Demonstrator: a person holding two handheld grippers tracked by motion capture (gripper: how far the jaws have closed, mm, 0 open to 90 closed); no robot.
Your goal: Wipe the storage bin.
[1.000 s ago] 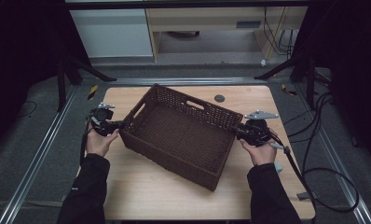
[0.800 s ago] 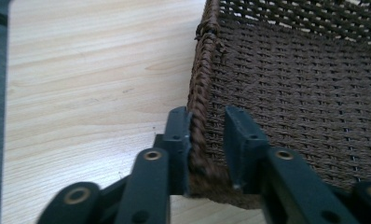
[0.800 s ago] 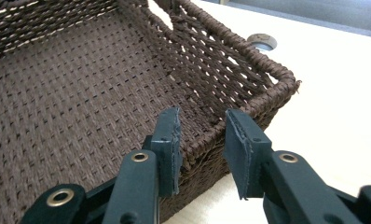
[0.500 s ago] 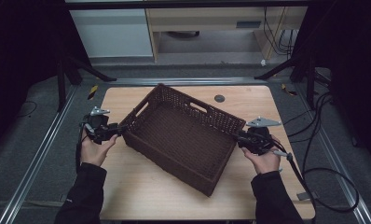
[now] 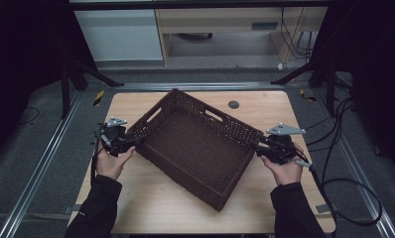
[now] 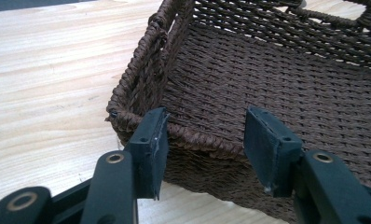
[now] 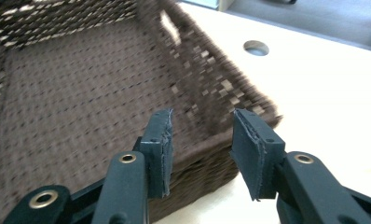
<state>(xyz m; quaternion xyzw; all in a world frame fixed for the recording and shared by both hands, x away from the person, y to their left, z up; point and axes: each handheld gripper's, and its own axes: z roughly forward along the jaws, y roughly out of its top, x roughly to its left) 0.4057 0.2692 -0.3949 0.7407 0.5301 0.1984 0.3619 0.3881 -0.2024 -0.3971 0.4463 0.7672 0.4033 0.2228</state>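
Note:
An empty dark brown woven basket (image 5: pixel 195 144) lies slantwise on the wooden table (image 5: pixel 151 203). My left gripper (image 5: pixel 138 140) is at its left corner. In the left gripper view the jaws (image 6: pixel 204 135) have just been opening, and the basket's rim (image 6: pixel 267 70) runs across the gap with neither pad pressing on it. At the right corner sits my right gripper (image 5: pixel 259 148). Its jaws (image 7: pixel 200 140) have also just been opening, and they straddle the blurred basket wall (image 7: pixel 81 84) with room on both sides.
A round hole (image 5: pixel 233 104) is set in the table behind the basket. Cables (image 5: pixel 344 183) loop on the floor at the right. A metal rail (image 5: pixel 41 163) runs along the left side, and a pale cabinet (image 5: pixel 121 34) stands at the back.
The basket's near corner has shifted slightly towards the table's near edge. The left hand has drawn back a little from the left corner. The right hand has stayed at the right corner.

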